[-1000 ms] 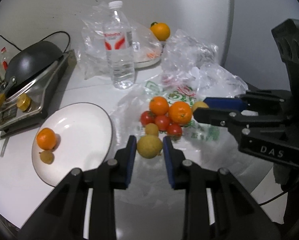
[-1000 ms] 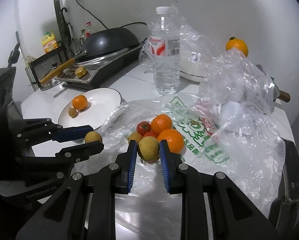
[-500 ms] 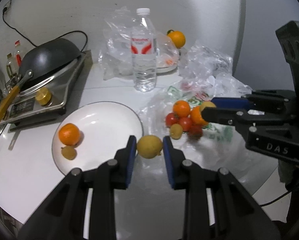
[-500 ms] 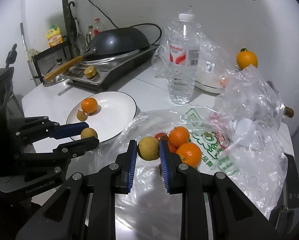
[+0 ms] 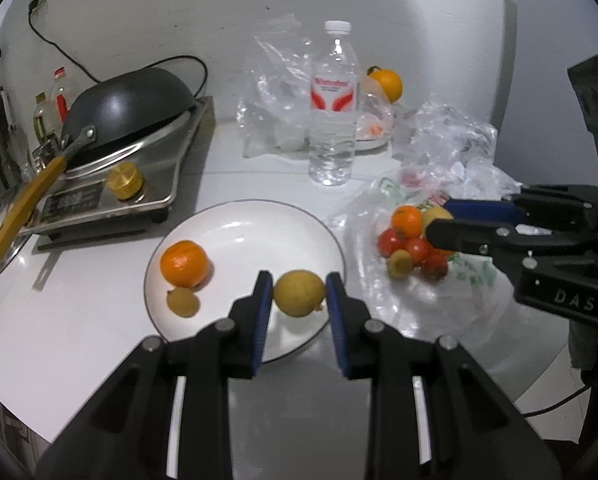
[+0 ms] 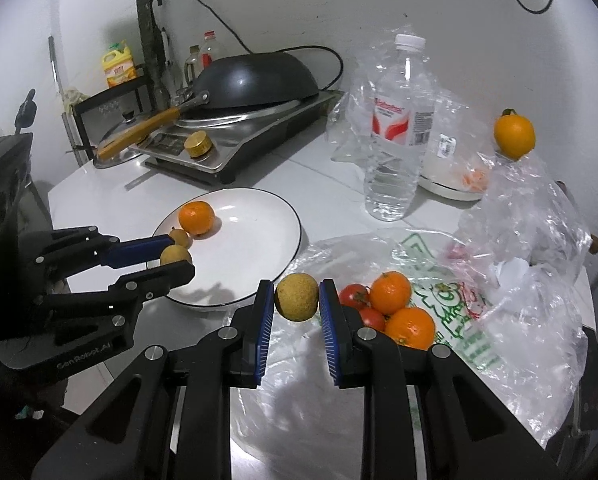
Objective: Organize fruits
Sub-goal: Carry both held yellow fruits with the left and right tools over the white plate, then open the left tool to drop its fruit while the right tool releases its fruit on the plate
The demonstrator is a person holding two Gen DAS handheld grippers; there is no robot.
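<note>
My left gripper point(image 5: 299, 285) is shut on a round yellow-brown fruit point(image 5: 299, 295) and holds it above the front right part of the white plate point(image 5: 243, 220). An orange point(image 5: 184, 263) and a small brown fruit point(image 5: 183, 302) lie on that plate. My right gripper point(image 6: 297, 289) is shut on a second yellow-brown fruit point(image 6: 297, 298), just off the plate's point(image 6: 259, 220) near right rim and over the plastic bag's edge. Oranges point(image 6: 390, 293) and tomatoes point(image 6: 353, 295) sit heaped on the printed bag point(image 6: 451, 304). The left gripper point(image 6: 179, 255) also shows in the right wrist view.
A water bottle point(image 5: 333, 108) stands behind the plate, with crumpled clear bags point(image 5: 451, 136) around it. An induction cooker carrying a black wok point(image 5: 127, 100) fills the back left. Another orange point(image 6: 514, 133) rests high at the back right. The table's front edge is close below both grippers.
Both grippers have carried their fruits leftward, away from the heap on the bag. The left one has gone from over the bag to over the plate; the right one now nears the plate's rim.
</note>
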